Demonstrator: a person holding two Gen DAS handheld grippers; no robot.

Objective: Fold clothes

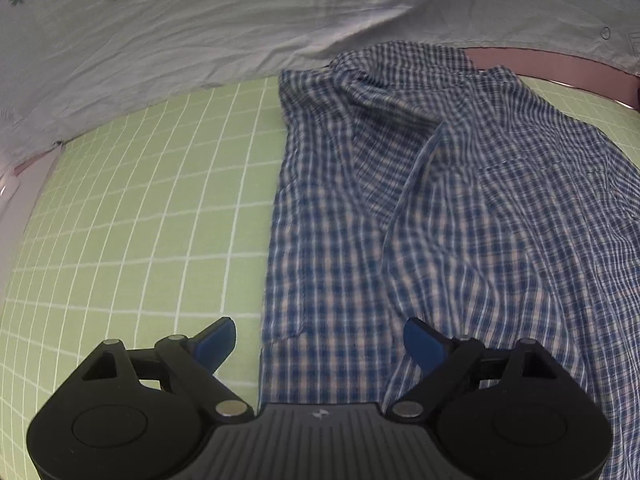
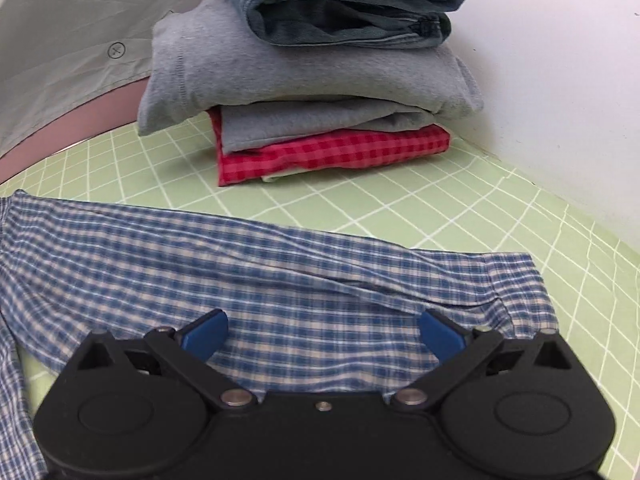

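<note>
A blue and white checked shirt (image 1: 460, 208) lies spread and wrinkled on a green gridded mat (image 1: 152, 208). My left gripper (image 1: 320, 344) hovers open over the shirt's near left edge, with nothing between its blue pads. In the right wrist view the same shirt (image 2: 248, 272) lies with a sleeve folded across it. My right gripper (image 2: 322, 334) is open just above the cloth near the sleeve's cuffed end (image 2: 516, 280), holding nothing.
A stack of folded clothes stands at the back of the mat: jeans (image 2: 340, 4) on top, grey garments (image 2: 304, 76), a red checked one (image 2: 332, 152) below. A pale grey sheet (image 1: 200, 32) drapes behind the mat. A white wall (image 2: 560, 80) bounds the right.
</note>
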